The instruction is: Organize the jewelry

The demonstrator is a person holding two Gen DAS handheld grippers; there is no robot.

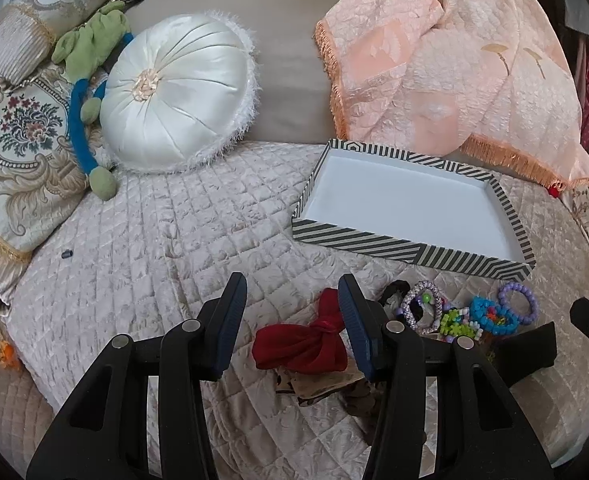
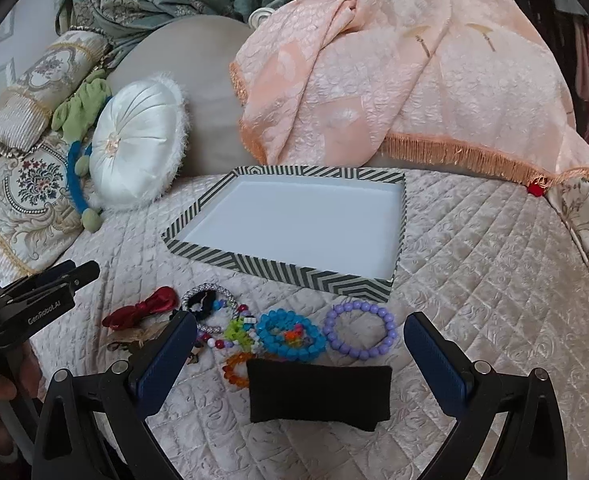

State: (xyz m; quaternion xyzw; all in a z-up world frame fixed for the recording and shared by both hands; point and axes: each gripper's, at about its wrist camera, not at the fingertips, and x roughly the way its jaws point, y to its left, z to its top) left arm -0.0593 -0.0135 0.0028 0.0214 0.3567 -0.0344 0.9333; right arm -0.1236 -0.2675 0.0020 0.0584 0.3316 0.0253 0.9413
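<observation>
Beaded and bright, the jewelry lies in a loose cluster on the quilted bedspread (image 2: 474, 280), just in front of the near wall of the striped tray (image 2: 278, 270): we see a lilac bead bracelet (image 2: 360, 330) at the right of the cluster, a blue bead bracelet (image 2: 290, 334) touching a green beaded piece (image 2: 238, 330), an orange bead bracelet (image 2: 236, 370), a rhinestone bangle (image 2: 210, 298) and a red bow (image 1: 302, 344) at the left. A black pouch (image 2: 318, 394) lies nearest us, between the fingers of our right gripper (image 2: 300, 352), which is spread wide and holds nothing. Our left gripper (image 1: 292, 324) is also spread, its fingers either side of the bow. The tray's white floor is bare. Behind it a peach fringed throw (image 1: 454, 80) and a white round cushion (image 1: 178, 96) rest at the bed's far edge.
</observation>
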